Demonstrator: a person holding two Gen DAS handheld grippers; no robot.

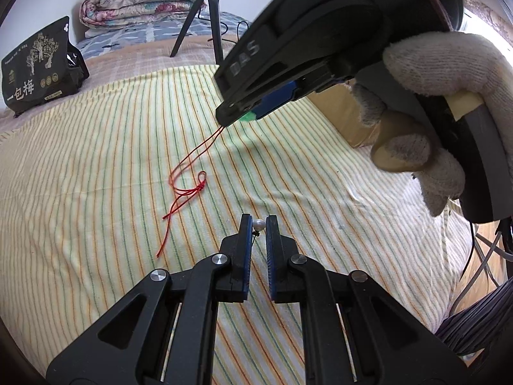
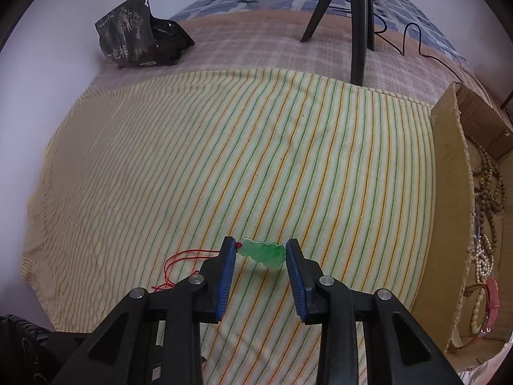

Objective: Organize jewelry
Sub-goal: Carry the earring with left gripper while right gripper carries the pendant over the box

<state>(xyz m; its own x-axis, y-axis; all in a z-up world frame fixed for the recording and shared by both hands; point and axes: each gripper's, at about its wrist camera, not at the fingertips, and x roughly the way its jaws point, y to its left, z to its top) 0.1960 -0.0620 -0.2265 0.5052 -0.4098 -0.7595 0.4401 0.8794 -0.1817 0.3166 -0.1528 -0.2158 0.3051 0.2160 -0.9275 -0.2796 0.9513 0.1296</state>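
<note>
Pearl (image 1: 258, 224) sits pinched between the tips of your left gripper (image 1: 258, 228), nearly closed and level above the striped cloth (image 1: 96, 160). Rightward, your gloved hand (image 1: 442, 102) angles the right gripper (image 2: 260, 252) downward, half-open jaws clamping the green pendant (image 2: 263, 251); its red cord (image 1: 189, 189) trails left.

I see the pendant (image 2: 263, 251) on the striped cloth (image 2: 224, 160) near me, its cord (image 2: 179, 258) trailing left; box (image 2: 449, 218) right, tripod (image 2: 359, 25) and pouch (image 2: 134, 41) far.
</note>
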